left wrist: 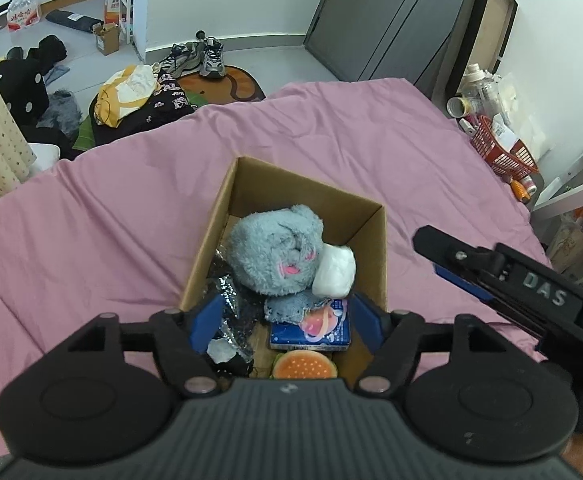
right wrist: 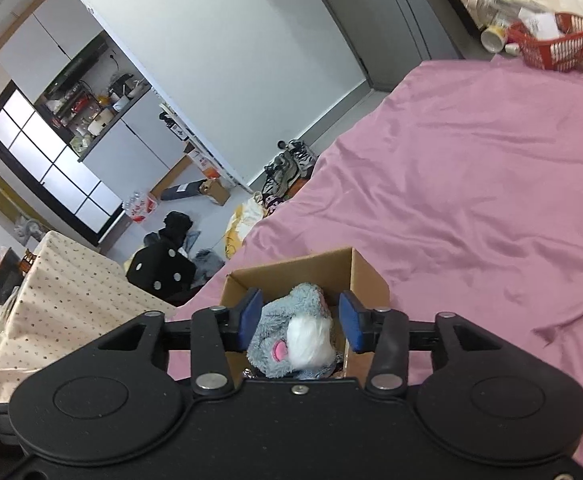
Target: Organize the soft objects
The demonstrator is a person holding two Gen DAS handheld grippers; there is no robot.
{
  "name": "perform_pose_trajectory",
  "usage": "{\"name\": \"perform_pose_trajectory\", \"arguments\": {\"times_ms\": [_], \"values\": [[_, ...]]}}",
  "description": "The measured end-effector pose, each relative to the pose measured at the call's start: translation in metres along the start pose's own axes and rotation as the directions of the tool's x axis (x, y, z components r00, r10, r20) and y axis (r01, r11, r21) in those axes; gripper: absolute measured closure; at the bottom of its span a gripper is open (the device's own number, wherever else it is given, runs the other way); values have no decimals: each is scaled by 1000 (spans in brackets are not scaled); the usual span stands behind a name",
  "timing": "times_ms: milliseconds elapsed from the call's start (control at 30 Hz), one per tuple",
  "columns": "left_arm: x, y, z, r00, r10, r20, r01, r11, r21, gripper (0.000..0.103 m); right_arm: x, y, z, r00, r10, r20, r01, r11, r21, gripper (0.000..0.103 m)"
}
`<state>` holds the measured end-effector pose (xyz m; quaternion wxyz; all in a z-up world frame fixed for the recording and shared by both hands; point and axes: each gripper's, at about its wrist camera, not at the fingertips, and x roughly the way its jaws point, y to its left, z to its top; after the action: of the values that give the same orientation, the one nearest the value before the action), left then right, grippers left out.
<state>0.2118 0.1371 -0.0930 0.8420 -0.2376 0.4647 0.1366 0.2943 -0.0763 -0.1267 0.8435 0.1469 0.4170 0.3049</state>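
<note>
An open cardboard box [left wrist: 307, 192] stands on the pink bed sheet [left wrist: 111, 200]. Inside lie a grey plush toy [left wrist: 275, 252] with pink marks, a white soft lump [left wrist: 335, 272], a grey denim piece [left wrist: 287, 308], a blue pack [left wrist: 315, 330], a burger-shaped toy [left wrist: 305, 366] and a silver foil bag [left wrist: 231, 312]. My left gripper [left wrist: 285, 326] is open above the box's near end, holding nothing. My right gripper [right wrist: 301, 320] is open above the box [right wrist: 367, 276], its pads apart on either side of the plush toy [right wrist: 291, 336] below. The right gripper also shows at the right of the left wrist view [left wrist: 491, 276].
A red basket [left wrist: 503, 152] with bottles stands beyond the bed's far right corner. Clothes [left wrist: 139, 100], shoes [left wrist: 199, 56] and a black dotted cushion [left wrist: 19, 88] lie on the floor beyond the bed. A dotted cloth-covered table [right wrist: 63, 292] stands left of the bed.
</note>
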Motion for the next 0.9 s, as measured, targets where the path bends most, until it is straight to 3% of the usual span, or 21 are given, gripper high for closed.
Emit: {"name": "perform_pose_trajectory", "arguments": {"times_ms": [67,367,567,733,900], "values": [[-5,3,0,1000,-6,-3,6,1000,-4,25,-12,5,0,1000,-23,6,23,1000,-9,52],[-30,-3,-3,999,-46,12,45,998,51,19,-63,11,-7,991,-131,3,131,991,-25,44],[-51,-12,-13,998,-61,32,58,993,100,14,-96,11,-11,984,-174,38,175,984,-33,31],[-73,-22,-28,996,-67,55,57,985,161,9,-129,11,-17,977,-198,84,202,979,-41,11],[-95,-32,-48,995,-52,91,29,972,232,3,-159,12,-30,967,-224,120,231,972,-46,0]]}}
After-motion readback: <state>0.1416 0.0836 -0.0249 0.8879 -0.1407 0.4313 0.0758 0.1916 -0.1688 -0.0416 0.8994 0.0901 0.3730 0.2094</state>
